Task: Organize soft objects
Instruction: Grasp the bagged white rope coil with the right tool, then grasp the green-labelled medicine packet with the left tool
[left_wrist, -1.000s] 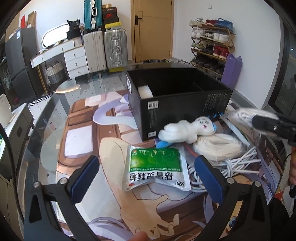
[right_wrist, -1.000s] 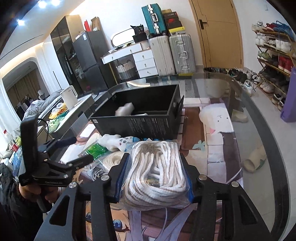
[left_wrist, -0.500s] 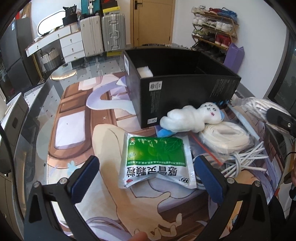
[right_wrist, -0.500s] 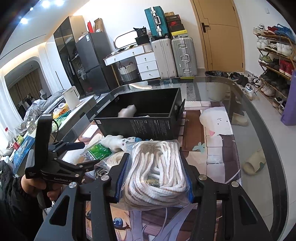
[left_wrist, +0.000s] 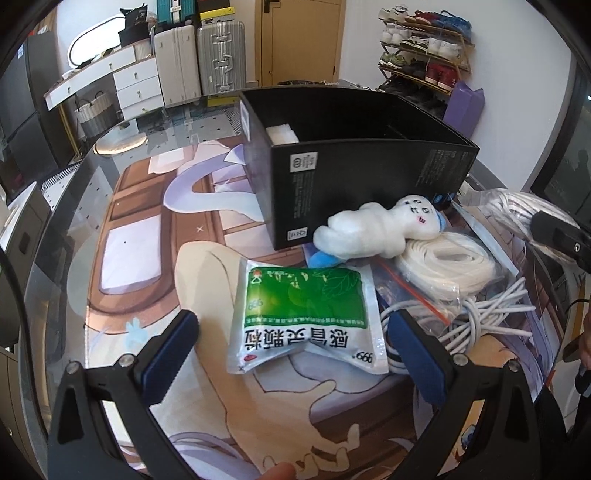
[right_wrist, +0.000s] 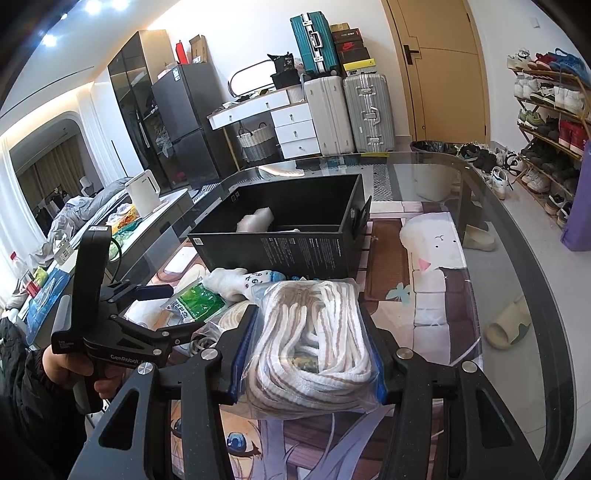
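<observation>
The bag of rope, a clear plastic bag filled with white and beige cord, is seen in the lower centre of the right wrist view, where it is clamped between the two blue pads of the right tongs. It is held above the table, in front of the black box in the middle of the frame. Something white is seen inside the box.

In the left wrist view the left tongs are spread wide in the lower part of the frame and nothing is gripped by them. Between their fingers, lying flat on the table, a green and white packet is seen. Right of centre a white plush toy is lying against the front wall of the box, and a small blue thing is partly hidden under it. Just right of the toy a second bag of white cord is placed, and below it a loose white cable is piled. At the right edge of this frame the right tongs and the bag of rope are partly visible.
</observation>
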